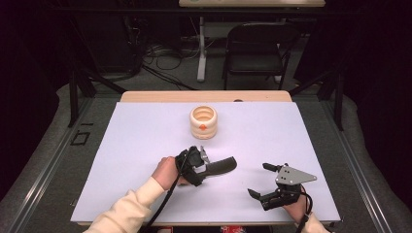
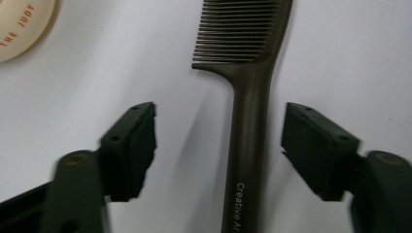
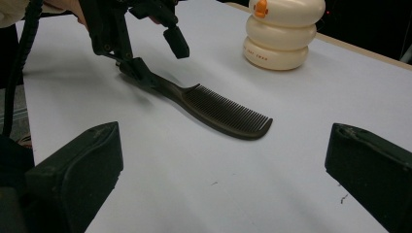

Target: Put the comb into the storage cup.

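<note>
Now the right gripper [image 1: 265, 183], at the lower right of the high view, rests on the table [image 1: 145, 136] with its jaws wide apart and nothing between them. Left of it, the left gripper [image 2: 218, 141] straddles the handle of the dark comb [image 2: 250, 126]; its pads do not touch it yet. The grasp is the step in hand, and next the jaws need to close on the handle. Farther up stands the cream holder [image 1: 203, 122], probably the goal.

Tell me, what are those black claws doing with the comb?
A person holds a claw in each hand at a white table. The left claw is around the handle of a dark comb lying flat, one jaw on each side, but the pads are not yet pressing on it. The right claw waits open above the table, holding nothing. A cream ringed holder with an orange mark stands farther back, apart from the comb.
</note>
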Available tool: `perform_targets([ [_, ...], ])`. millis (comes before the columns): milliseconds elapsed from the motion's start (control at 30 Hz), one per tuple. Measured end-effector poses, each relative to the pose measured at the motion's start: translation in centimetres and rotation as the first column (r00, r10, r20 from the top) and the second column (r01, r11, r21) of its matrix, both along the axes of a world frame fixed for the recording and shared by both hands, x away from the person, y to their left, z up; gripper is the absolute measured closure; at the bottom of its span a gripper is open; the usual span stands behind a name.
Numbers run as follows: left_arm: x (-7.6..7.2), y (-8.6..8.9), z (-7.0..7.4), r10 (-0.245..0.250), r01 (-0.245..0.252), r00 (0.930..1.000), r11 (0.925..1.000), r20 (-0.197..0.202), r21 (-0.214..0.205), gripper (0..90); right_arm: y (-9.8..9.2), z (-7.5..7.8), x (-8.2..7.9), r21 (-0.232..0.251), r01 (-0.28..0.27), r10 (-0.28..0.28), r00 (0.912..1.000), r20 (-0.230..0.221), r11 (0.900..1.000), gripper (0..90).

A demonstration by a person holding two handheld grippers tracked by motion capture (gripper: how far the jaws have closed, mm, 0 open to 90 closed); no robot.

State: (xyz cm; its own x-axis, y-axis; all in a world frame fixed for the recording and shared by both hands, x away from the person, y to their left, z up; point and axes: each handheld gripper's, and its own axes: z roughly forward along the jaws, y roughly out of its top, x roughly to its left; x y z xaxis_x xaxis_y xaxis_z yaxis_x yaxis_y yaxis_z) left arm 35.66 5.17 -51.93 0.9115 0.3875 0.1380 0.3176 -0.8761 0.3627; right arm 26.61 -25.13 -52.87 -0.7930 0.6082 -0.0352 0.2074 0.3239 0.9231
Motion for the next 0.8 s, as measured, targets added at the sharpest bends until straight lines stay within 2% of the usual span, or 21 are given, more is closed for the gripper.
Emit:
perform_targets([
  [100,0.1,-0.2,0.0,0.011,-0.010,0.9999,0.9999,-0.013,0.014,39.6,0.0,0.0,0.0,0.001,0.001,-0.001,1.0000,-0.002,1.0000,0.0],
  [133,0.1,-0.3,0.0,0.015,-0.015,0.9997,0.9998,-0.020,0.014,39.6,0.0,0.0,0.0,0.001,0.001,-0.001,1.0000,-0.002,1.0000,0.0],
  [300,0.1,-0.8,-0.1,-0.002,0.003,0.9992,0.9998,-0.040,0.018,49.7,0.0,0.0,0.0,0.001,0.004,-0.004,1.0000,-0.002,1.0000,0.4],
  [500,0.4,-1.4,-0.4,-0.020,0.024,0.9962,0.9990,-0.084,0.037,59.7,0.0,0.0,0.0,0.003,0.001,-0.001,1.0000,-0.003,1.0000,0.4],
  [567,0.5,-1.5,-0.4,-0.019,0.021,0.9961,0.9995,-0.086,0.025,62.8,0.0,0.0,0.0,0.002,0.001,-0.001,1.0000,-0.005,1.0000,0.4],
  [800,0.9,-1.7,-0.8,-0.012,0.015,0.9911,0.9996,-0.132,0.025,66.6,0.0,0.0,0.0,0.001,0.001,-0.001,1.0000,-0.004,1.0000,0.4],
])
